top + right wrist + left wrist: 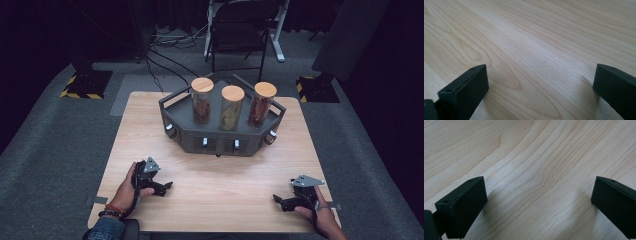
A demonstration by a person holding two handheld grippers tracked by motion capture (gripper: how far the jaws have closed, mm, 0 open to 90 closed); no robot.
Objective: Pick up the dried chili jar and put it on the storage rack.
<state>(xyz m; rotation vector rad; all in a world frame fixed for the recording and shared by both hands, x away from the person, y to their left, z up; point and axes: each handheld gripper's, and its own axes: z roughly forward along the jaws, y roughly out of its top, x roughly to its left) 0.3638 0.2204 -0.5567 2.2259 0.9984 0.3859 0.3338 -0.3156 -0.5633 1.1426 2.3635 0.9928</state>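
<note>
High view first: I've got both grippers parked low on the wooden table [150, 125], near my edge. Left gripper [169, 185] sits by the left corner, right gripper [276, 199] by the right one, and they point in toward each other. The nearest stuff to work on is the dark tray [220, 141] at the far middle of the table, with three cork-lidded jars standing upright in it: left jar [202, 100], middle jar [232, 107], right jar [261, 104]. All of it is well apart from both grippers.

My worry from here: those jars are tall, narrow and close together, so if I come in for one at an angle, a spread jaw could clip its neighbour and tip it. The raised tray rim could also catch a jaw on a low approach.

Left gripper view: left gripper [537, 192] is spread wide, nothing between the jaws, just bare wood grain close below. Can't tell if the tips actually touch the table.

Right gripper view: same story, right gripper [540, 78] wide open, empty, wood right under it.
</note>
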